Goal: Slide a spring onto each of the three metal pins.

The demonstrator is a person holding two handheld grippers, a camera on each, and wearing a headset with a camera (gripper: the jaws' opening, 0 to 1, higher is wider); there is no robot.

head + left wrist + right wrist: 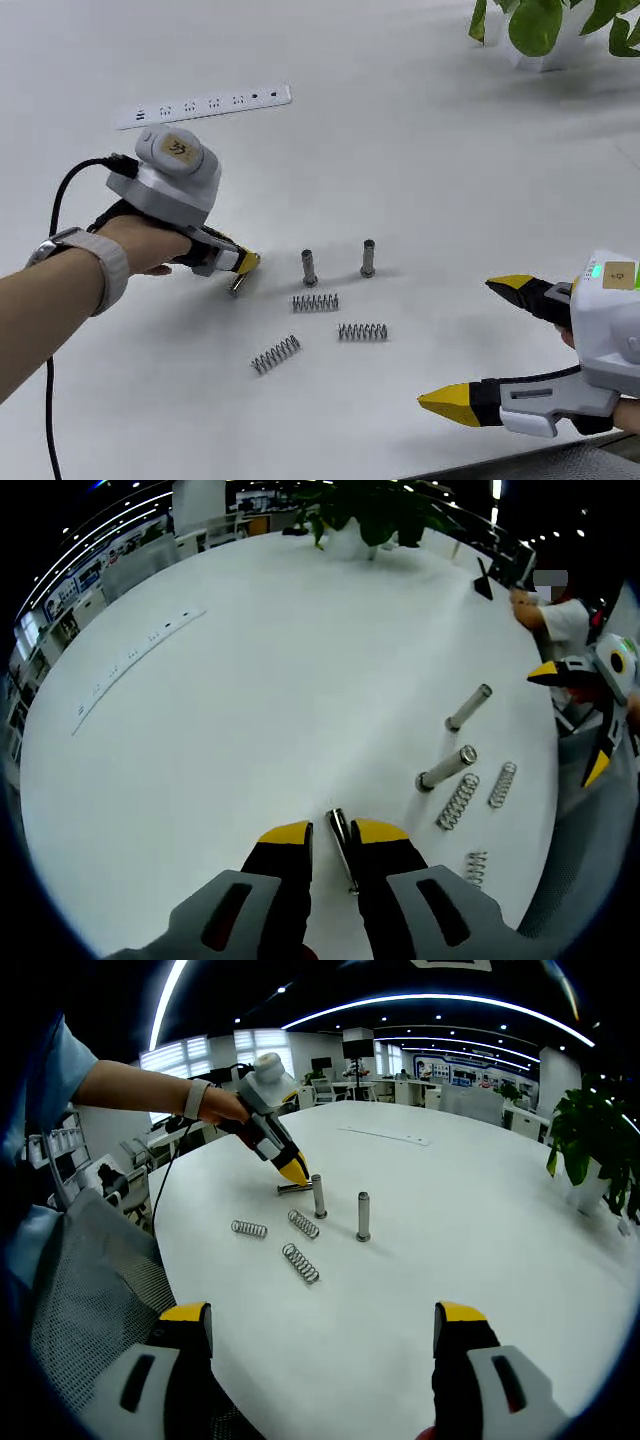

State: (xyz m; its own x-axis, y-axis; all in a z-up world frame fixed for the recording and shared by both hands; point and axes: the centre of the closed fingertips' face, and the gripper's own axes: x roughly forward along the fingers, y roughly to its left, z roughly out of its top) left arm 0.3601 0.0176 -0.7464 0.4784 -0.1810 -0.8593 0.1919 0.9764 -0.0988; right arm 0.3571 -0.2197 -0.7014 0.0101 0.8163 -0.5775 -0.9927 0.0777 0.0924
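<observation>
Two metal pins stand upright mid-table, one (pixel 309 267) left of the other (pixel 368 257). A third pin (pixel 236 285) sits at the tips of my left gripper (pixel 245 263), whose jaws are shut on that pin (pixel 342 850). Three springs lie in front of the standing pins: one (pixel 315 301) nearest them, one (pixel 362 331) to the right, one (pixel 276 354) closest to me. My right gripper (pixel 472 343) hovers at the table's near right edge, open wide with nothing between its jaws. From the right gripper (pixel 325 1315), pins and springs lie well ahead.
A white power strip (pixel 205 105) lies at the far left and a green plant (pixel 550 20) stands at the far right. A black cable (pixel 55 300) trails from the left gripper. A mesh chair (pixel 90 1290) sits beside the near table edge.
</observation>
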